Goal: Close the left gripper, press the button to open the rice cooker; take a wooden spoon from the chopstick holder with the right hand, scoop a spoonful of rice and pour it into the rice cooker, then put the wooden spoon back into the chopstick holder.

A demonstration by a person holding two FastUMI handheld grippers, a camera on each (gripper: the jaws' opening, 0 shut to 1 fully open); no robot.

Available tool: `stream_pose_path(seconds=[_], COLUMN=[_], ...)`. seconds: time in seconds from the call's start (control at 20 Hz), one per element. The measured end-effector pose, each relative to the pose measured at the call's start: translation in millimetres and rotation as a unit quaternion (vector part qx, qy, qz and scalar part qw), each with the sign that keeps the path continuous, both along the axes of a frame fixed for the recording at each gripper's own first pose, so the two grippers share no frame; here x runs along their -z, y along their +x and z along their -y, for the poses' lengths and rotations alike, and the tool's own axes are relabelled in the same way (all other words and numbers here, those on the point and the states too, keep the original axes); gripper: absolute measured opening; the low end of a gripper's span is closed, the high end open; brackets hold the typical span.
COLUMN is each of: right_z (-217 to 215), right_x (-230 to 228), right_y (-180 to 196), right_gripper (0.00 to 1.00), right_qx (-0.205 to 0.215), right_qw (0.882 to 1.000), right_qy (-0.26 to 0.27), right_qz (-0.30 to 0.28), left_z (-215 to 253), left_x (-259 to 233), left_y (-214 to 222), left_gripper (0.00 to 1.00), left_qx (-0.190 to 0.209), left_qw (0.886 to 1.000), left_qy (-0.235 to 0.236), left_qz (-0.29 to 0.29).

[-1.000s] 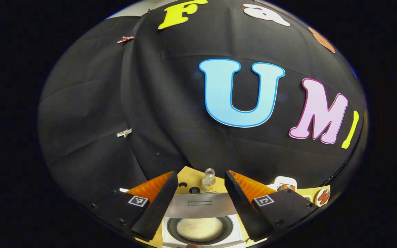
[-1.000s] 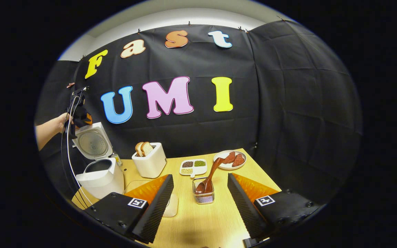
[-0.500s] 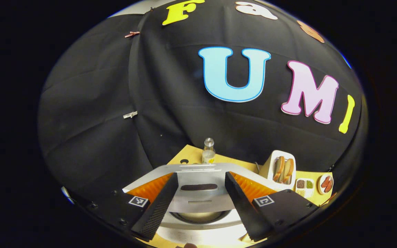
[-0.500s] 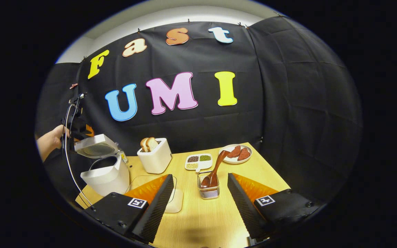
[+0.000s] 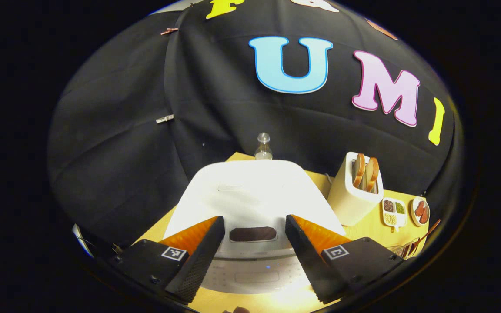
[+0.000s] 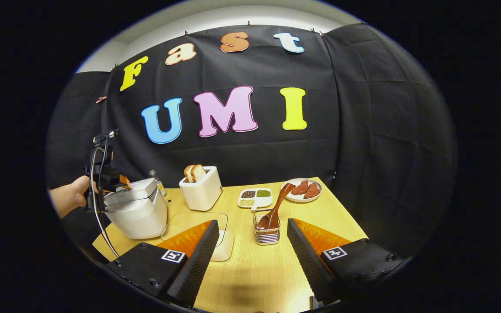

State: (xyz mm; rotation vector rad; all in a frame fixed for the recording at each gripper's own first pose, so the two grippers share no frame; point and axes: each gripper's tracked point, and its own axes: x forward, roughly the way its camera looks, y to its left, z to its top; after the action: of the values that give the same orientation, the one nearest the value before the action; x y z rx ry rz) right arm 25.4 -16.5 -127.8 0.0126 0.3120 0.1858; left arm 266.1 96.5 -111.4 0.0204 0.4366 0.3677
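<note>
The white rice cooker (image 5: 255, 191) stands with its lid down, a dark oval button (image 5: 252, 234) at the lid's front. My left gripper (image 5: 255, 221) is open, its fingers on either side of that button and close over the lid. In the right gripper view a hand (image 6: 70, 198) holds the left gripper (image 6: 107, 180) at the cooker (image 6: 139, 211) top. The wooden spoon (image 6: 276, 206) leans in the wire chopstick holder (image 6: 267, 234), bowl down. My right gripper (image 6: 252, 224) is open and holds nothing, just short of the holder.
A clear container (image 6: 196, 228) lies on the wooden table (image 6: 250, 269) between cooker and holder. Behind stand a toaster (image 6: 200, 193) with bread, a divided dish (image 6: 255, 198) of grains, a plate (image 6: 305, 191) of meat and a small bottle (image 6: 157, 180).
The cooker lid swung from upright down to shut, and the left gripper came down with it. The right gripper drew back slightly and stayed open.
</note>
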Motion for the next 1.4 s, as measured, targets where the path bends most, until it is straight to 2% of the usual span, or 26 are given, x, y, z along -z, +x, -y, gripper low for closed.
stream_pose_path(seconds=[0.2,0.55,0.7,0.9,1.05,1.25,1.4], right_z=[2.4,6.5,8.3,10.1,11.9,9.1,4.8], right_x=[7.8,14.1,1.5,-32.4,-60.9,-71.6,-67.4], right_y=[-6.5,-6.8,5.9,27.6,33.0,12.4,-8.2], right_gripper=[0.99,0.99,0.98,0.98,0.98,0.98,0.98], right_qx=[0.000,0.002,0.001,0.003,0.008,0.003,-0.009], right_qw=[1.000,1.000,1.000,0.999,0.998,0.999,0.999], right_qy=[-0.004,-0.002,-0.005,-0.006,-0.010,0.000,-0.014], right_qz=[-0.009,-0.017,0.000,0.034,0.059,0.051,0.034], left_z=[-0.1,6.6,20.0,53.6,82.7,104.1,112.8], left_x=[23.4,22.2,-11.7,-76.2,-101.9,-112.2,-112.4], left_y=[-1.9,-7.5,-27.6,-77.2,-128.7,-190.1,-227.1], left_gripper=[0.99,1.00,0.98,0.98,0.98,0.96,0.95], left_qx=[0.003,0.030,0.048,0.095,0.134,0.159,0.181], left_qw=[1.000,1.000,0.997,0.985,0.975,0.967,0.960], left_qy=[0.004,0.009,0.014,0.035,0.021,-0.008,-0.008], left_qz=[-0.001,0.003,0.056,0.141,0.174,0.200,0.212])
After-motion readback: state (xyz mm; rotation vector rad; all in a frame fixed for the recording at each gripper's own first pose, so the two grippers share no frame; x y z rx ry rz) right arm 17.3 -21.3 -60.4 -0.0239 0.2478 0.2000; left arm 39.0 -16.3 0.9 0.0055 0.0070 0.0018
